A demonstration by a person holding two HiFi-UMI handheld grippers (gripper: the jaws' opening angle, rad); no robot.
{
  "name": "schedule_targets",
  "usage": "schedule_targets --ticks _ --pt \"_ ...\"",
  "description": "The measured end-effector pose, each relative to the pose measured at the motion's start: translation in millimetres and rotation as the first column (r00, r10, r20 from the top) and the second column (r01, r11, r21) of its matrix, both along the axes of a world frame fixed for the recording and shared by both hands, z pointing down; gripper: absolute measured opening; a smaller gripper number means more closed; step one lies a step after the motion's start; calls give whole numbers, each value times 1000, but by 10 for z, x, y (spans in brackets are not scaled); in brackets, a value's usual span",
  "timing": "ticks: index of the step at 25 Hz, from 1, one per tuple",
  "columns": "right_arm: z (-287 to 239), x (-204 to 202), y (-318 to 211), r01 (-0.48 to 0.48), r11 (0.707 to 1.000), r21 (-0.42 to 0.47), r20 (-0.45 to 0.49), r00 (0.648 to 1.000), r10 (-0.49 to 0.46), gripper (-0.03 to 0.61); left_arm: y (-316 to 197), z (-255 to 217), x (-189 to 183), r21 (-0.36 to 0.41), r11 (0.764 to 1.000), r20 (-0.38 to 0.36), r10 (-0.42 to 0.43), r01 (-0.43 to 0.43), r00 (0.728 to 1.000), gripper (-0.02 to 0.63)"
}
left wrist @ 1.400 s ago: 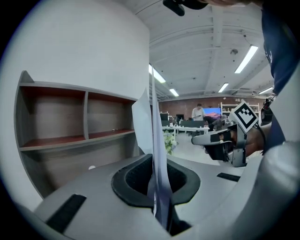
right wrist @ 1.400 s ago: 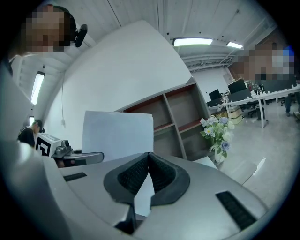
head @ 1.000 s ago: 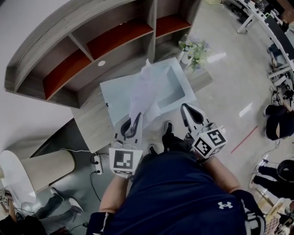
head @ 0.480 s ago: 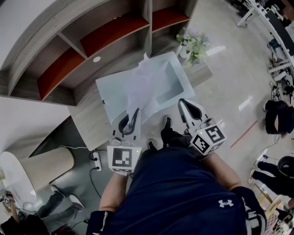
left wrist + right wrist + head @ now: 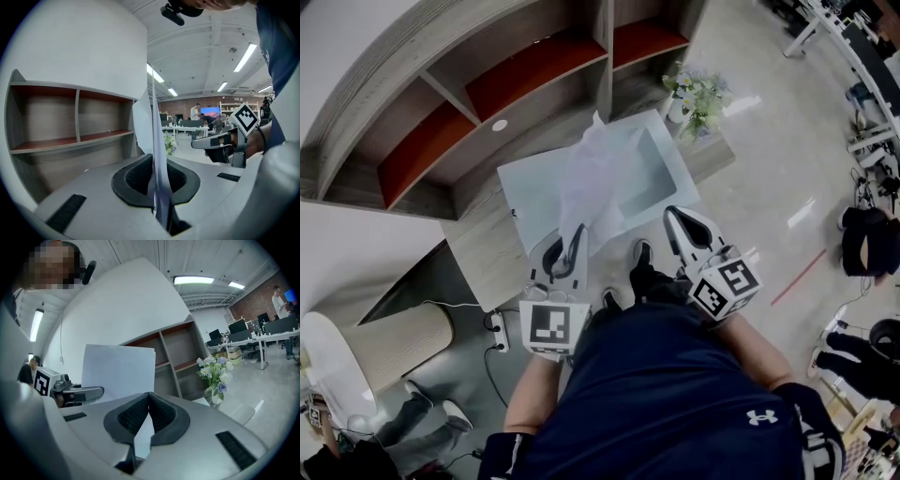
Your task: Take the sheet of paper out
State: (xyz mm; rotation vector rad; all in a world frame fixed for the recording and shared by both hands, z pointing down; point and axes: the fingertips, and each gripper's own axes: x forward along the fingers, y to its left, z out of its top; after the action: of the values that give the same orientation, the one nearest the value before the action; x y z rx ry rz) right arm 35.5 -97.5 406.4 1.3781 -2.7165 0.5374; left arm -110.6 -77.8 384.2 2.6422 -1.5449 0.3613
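1. Head view: the left gripper (image 5: 567,246) holds the sheet of paper (image 5: 592,178) upright over the white tray (image 5: 525,187).
2. Left gripper view: its jaws are clamped on the sheet's edge, so the removal looks nearly done.
3. Right gripper view: the right gripper (image 5: 149,397) is closed and empty. The next move is probably to carry the sheet clear.

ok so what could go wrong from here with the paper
1. The left gripper pinches the sheet of paper by one edge only. The rest stands unsupported and could crease or slip out.
2. The right gripper is shut and off the sheet, so nothing steadies the free end.
3. The flowers stand close by on the counter; a wide swing of the sheet might brush them.
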Motion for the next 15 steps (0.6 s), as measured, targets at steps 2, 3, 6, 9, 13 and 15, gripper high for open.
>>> schedule_targets --ticks 2,3,6,9,13,15 --pt "-8 -6 -1 4 1000 -1 -2 1000 -4 14 -5 -2 -3 -1 1000 -3 -2 2 1000 29" --pt "-13 -5 -3 5 1000 0 -4 1000 -5 14 -7 -5 -2 -1 1000 -3 -2 2 1000 31" --pt "-18 13 -23 7 1000 3 -6 1000 -7 14 -24 -2 23 0 1000 5 3 -3 1000 30" --pt "-1 23 -50 8 1000 -2 -4 1000 -8 14 -40 19 42 -11 1000 10 7 -7 1000 29" --pt "36 16 -64 14 1000 -7 -3 1000 -14 14 -64 30 56 -6 1000 11 8 -8 1000 31" --pt "39 22 -77 16 1000 -8 -1 1000 -16 14 -83 20 68 -4 1000 13 8 -8 1000 30"
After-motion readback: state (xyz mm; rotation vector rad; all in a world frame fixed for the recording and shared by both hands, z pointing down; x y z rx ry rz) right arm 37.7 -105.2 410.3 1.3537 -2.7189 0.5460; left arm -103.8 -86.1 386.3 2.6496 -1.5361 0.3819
